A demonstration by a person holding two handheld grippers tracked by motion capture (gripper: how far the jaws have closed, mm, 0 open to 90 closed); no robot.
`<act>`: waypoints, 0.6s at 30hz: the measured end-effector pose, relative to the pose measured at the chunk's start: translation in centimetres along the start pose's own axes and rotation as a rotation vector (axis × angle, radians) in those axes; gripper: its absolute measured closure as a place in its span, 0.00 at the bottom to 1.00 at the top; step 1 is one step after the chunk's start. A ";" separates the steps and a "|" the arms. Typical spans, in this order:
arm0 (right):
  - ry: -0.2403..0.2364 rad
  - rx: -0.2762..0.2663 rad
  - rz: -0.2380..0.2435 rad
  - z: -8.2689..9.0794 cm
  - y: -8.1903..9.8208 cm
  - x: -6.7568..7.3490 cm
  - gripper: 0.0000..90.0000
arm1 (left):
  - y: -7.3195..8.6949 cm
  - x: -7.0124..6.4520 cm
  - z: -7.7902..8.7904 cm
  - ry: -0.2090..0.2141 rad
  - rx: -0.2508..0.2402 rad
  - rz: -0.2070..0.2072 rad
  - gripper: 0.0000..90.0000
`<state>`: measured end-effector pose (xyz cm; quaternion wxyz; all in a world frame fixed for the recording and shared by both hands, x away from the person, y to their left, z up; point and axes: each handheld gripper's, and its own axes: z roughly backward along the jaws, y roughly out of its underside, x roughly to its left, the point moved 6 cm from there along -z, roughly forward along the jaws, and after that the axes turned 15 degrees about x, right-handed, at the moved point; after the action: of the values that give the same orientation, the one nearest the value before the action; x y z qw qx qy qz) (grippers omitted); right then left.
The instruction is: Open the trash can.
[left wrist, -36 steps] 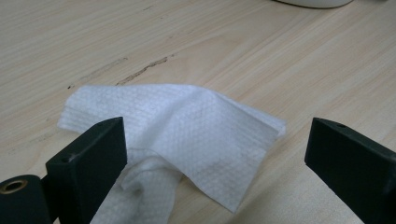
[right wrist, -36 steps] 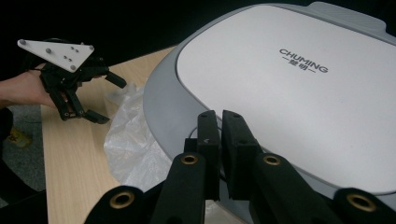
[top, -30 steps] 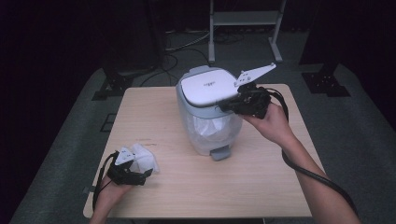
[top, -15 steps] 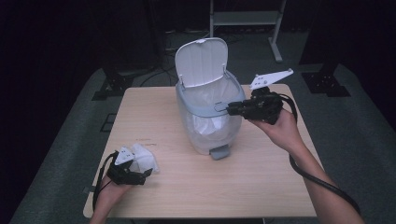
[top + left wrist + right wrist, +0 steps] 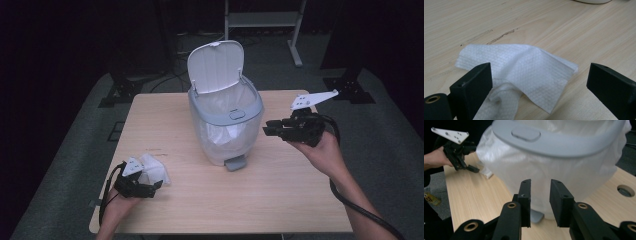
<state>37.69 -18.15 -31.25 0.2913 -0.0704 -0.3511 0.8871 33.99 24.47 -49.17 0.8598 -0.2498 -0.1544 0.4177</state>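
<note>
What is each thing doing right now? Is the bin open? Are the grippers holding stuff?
Bin: upright on the table, open.
Lid: flipped up, standing behind the rim.
Bag: lining the bin, draped over its sides.
Tissue: crumpled, lying on the table.
Left gripper: open, jaws either side of the tissue, not squeezing it.
Right gripper: slightly open, jaws just been opening, nothing between them, beside the bin.

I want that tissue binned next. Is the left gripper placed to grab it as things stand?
Probably yes: the left gripper stands open with the tissue lying flat between its jaws, nothing blocking.
</note>
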 end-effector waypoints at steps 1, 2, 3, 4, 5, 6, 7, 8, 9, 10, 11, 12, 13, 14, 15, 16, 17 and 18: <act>0.002 0.003 -0.002 -0.1 0.4 -0.1 0.76 | 0.0 0.0 0.0 0.001 0.003 0.000 0.06; 0.004 0.002 -0.004 -0.3 0.7 -0.2 0.75 | 0.0 0.0 0.0 0.001 0.003 0.000 0.06; 0.002 0.007 -0.008 -0.4 1.1 -0.3 0.74 | 0.1 0.1 -0.1 -0.008 0.010 -0.001 0.06; 0.002 0.013 -0.013 -0.6 1.5 -0.4 0.73 | 0.1 0.1 -0.2 -0.011 0.013 0.000 0.06; 0.002 0.015 -0.016 -0.8 1.8 -0.4 0.72 | 0.1 0.1 -0.2 -0.010 0.016 0.002 0.06; 0.000 0.020 -0.019 -1.0 2.2 -0.5 0.71 | 0.1 0.2 -0.2 -0.009 0.017 0.003 0.06; 0.000 0.020 -0.019 -1.0 2.2 -0.5 0.71 | 0.1 0.2 -0.2 -0.009 0.017 0.003 0.08; 0.000 0.031 -0.021 -1.5 2.9 -0.5 0.69 | 0.1 0.2 -0.2 -0.009 0.016 -0.002 0.09; 0.000 0.034 -0.022 -1.6 3.1 -0.5 0.68 | 0.1 0.2 -0.2 -0.010 0.016 -0.002 0.09; -0.002 0.039 -0.024 -1.7 3.4 -0.5 0.67 | 0.1 0.2 -0.2 -0.010 0.017 -0.001 0.09; -0.003 0.040 -0.025 -1.9 3.6 -0.5 0.66 | 0.1 0.3 -0.3 -0.011 0.017 -0.001 0.10; -0.003 0.041 -0.026 -2.1 3.9 -0.5 0.64 | 0.1 0.3 -0.3 -0.011 0.018 0.000 0.09; -0.004 0.047 -0.027 -2.4 4.2 -0.4 0.64 | 0.1 0.3 -0.4 -0.010 0.020 0.002 0.10; -0.005 0.046 -0.024 -2.5 4.4 -0.4 0.63 | 0.1 0.3 -0.4 -0.010 0.021 0.002 0.10; -0.007 0.046 -0.029 -2.7 4.7 -0.4 0.61 | 0.1 0.4 -0.5 -0.012 0.022 0.002 0.10; -0.007 0.046 -0.029 -2.7 4.7 -0.4 0.61 | 0.1 0.4 -0.5 -0.012 0.022 0.002 0.10; -0.009 0.049 -0.033 -2.9 5.0 -0.4 0.60 | 0.2 0.5 -0.5 -0.013 0.025 -0.001 0.10; -0.011 0.053 -0.035 -3.1 5.5 -0.4 0.59 | 0.2 0.5 -0.5 -0.013 0.023 -0.003 0.13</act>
<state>36.52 -19.78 -37.25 0.3067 -0.0516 -0.3300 0.8913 34.43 24.82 -49.66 0.8622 -0.2370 -0.1556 0.4199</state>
